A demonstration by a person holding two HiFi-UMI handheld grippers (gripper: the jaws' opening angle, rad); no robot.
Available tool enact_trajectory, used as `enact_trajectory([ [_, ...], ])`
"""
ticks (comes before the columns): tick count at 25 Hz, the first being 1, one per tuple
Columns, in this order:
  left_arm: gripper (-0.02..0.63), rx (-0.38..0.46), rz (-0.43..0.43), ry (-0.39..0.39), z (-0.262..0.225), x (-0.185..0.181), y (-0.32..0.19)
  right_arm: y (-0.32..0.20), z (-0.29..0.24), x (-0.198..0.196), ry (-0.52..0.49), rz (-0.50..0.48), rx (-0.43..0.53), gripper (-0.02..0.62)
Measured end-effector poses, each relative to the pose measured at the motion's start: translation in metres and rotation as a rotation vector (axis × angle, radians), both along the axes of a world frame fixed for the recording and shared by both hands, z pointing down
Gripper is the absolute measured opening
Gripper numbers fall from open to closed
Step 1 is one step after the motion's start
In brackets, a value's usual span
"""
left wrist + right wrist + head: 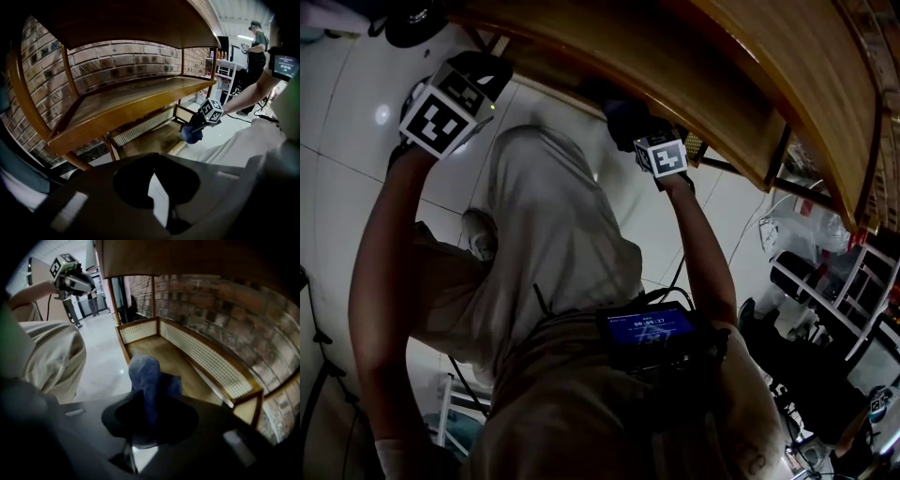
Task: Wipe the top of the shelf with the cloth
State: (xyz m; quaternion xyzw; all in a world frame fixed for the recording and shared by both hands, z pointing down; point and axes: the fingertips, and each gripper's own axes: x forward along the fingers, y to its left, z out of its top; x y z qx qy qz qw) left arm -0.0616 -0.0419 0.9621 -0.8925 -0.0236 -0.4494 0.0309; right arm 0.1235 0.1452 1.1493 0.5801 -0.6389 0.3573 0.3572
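Right gripper (148, 422) pinches cloth (145, 380) near shelf (161, 355) front edge.

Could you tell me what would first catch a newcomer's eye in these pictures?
The blue cloth, clamped in the right gripper, sits close by the bottom tier of a curved wooden shelf. The shelf stands against a brick wall. The left gripper, shut and empty, is off the shelf.

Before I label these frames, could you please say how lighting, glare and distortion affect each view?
Head view: dim, a glare spot on the white floor, the shelf bowed by the wide lens. Left gripper view: dark corners, foreground in shadow, brick wall well lit. Right gripper view: lower half murky, blue cloth legible.
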Motion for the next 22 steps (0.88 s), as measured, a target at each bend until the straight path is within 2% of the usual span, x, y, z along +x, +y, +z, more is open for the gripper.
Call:
enact_trajectory([
  [6, 0.005, -0.004, -0.005, -0.018, 0.007, -0.003, -0.001, 0.078, 0.001, 0.055, 0.089, 0.123, -0.075, 0.075],
  [11, 0.005, 0.019, -0.017, 0.02, -0.006, 0.011, -0.001, 0.129, 0.005, 0.1, 0.214, 0.199, -0.139, 0.074],
  [14, 0.005, 0.001, 0.004, 0.027, -0.003, 0.016, 0.009, 0.162, 0.007, 0.12, 0.282, 0.252, -0.2, 0.074],
  [17, 0.005, -0.007, 0.035, -0.008, 0.009, 0.015, 0.023, 0.217, 0.009, 0.126, 0.344, 0.296, -0.333, 0.072],
  [19, 0.005, -0.007, 0.017, -0.027, 0.011, 0.016, 0.019, 0.234, 0.006, 0.121, 0.336, 0.287, -0.415, 0.071],
  [22, 0.005, -0.108, -0.063, -0.045, 0.007, 0.024, 0.004, 0.207, -0.022, 0.096, 0.261, 0.221, -0.405, 0.069],
])
